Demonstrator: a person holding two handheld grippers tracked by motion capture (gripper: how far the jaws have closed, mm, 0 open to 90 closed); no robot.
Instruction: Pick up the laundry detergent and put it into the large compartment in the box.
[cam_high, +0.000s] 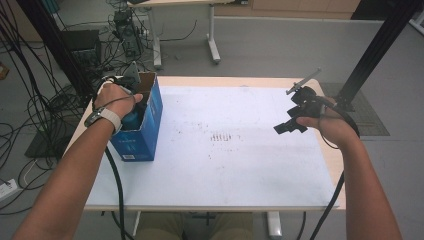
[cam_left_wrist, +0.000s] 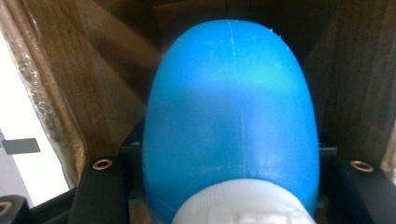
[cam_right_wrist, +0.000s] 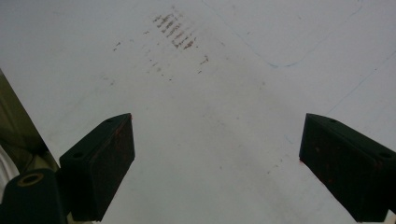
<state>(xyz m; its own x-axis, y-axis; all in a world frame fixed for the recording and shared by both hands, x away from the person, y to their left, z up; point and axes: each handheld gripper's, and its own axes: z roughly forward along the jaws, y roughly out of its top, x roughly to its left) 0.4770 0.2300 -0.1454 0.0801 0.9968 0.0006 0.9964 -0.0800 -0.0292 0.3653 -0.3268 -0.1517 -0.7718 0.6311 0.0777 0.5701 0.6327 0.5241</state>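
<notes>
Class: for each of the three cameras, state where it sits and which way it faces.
High view: above the person's side, facing forward and down on the table; both forearms enter.
Left gripper view: on the left hand-held gripper, inside the box, jaws clamping the blue bottle.
Right gripper view: on the right hand-held gripper, jaws apart, facing the tabletop.
Shared: the tabletop's dark scuffs.

Blue bottle (cam_left_wrist: 231, 116): smooth plastic, soft satin sheen, faint mould seam down the middle; its white cap (cam_left_wrist: 243, 207) is ribbed plastic. Cardboard box (cam_high: 142, 125): blue printed outside, slightly glossy; inner walls raw brown card, matt and fibrous, with crinkled clear tape along one edge. Right gripper (cam_right_wrist: 217, 163): black matt plastic jaws, pads rough and scuffed with rusty specks. Table (cam_high: 240, 160): white matt sheet, smooth, smudged with brownish marks, pale wood edge showing around it
</notes>
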